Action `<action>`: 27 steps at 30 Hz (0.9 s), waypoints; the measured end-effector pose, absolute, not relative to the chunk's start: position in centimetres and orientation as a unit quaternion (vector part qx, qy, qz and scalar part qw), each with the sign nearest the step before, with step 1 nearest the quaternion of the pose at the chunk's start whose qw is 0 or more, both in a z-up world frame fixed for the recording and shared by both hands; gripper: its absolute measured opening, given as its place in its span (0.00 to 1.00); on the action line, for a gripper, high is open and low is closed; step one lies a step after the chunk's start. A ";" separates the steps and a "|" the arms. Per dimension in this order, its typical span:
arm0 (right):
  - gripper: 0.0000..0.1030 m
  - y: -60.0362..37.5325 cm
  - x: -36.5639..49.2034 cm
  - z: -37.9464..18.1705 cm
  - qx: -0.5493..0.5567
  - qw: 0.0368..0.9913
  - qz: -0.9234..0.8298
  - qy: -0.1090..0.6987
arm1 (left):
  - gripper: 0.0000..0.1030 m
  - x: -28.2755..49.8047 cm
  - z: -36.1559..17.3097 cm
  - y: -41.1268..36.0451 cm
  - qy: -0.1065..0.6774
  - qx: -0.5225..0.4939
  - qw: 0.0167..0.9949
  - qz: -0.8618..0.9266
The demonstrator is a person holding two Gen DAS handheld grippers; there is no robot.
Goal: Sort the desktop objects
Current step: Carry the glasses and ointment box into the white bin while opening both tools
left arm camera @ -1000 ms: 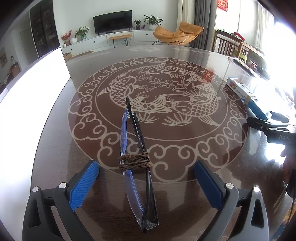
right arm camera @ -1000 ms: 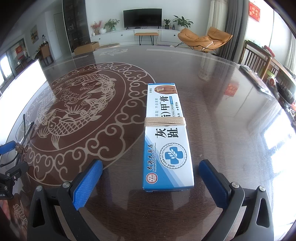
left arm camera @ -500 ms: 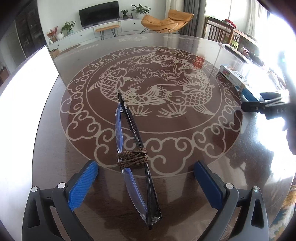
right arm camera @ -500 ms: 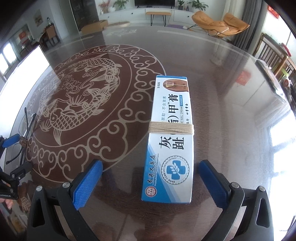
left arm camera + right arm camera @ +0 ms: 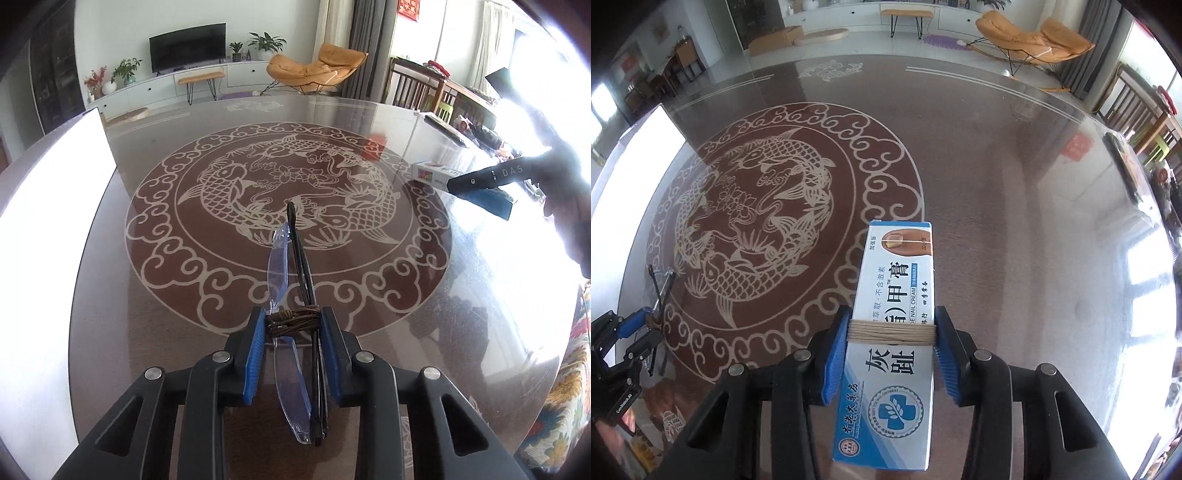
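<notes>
Both pickups look done, with the left tool just clamped on the folded glasses beside the bench's carp medallion and the right tool on the ointment box just outside its rim; placing remains.

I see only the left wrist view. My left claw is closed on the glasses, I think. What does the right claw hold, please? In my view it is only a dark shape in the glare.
Observer: The right claw is shut on a blue and white box of nail cream, both pads pressing its long sides.
Operator: Where on the box does it grip?
Observer: At the band of pale string wound around the middle of the box.
Operator: Is anything else near the box on the table?
Observer: No, the table around the box is bare glass; the box sticks out beyond the claw over the edge of the fish pattern.
</notes>
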State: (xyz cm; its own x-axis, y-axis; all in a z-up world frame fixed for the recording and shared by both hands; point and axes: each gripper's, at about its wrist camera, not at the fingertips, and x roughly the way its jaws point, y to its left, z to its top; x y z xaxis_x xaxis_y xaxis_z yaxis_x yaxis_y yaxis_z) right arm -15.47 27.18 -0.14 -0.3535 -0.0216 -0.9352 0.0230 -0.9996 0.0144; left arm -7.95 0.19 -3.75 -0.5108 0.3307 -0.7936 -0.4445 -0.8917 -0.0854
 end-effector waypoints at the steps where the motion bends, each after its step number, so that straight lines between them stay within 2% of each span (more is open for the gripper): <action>1: 0.43 26.8 -14.9 0.6 0.563 0.020 -0.827 0.000 | 0.28 -7.4 -3.3 -0.2 0.053 -0.434 0.224 0.871; 9: 0.43 21.6 -14.2 7.9 0.520 0.087 -0.849 -0.026 | 0.28 -4.4 4.1 -5.4 -0.043 -0.368 0.222 0.902; 16: 0.43 8.2 -14.7 13.2 0.472 0.219 -0.852 -0.054 | 0.28 -3.7 9.9 -15.7 -0.077 -0.336 0.163 0.925; 22: 0.43 -7.3 -14.7 14.4 0.446 0.341 -0.825 -0.062 | 0.28 -3.8 8.7 -26.1 -0.089 -0.369 0.054 0.923; 27: 0.43 -17.6 -14.1 11.1 0.451 0.383 -0.805 -0.042 | 0.29 -4.1 4.5 -31.7 -0.102 -0.420 -0.012 0.902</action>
State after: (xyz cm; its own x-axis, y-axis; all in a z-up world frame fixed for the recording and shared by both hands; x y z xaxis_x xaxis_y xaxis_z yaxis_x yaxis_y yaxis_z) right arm -14.09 -17.65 11.11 -0.3001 -0.6542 -0.6942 0.5779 -0.7037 0.4133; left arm -4.05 -31.75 4.54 -0.6475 0.0629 -0.7595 0.1078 -0.9790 -0.1729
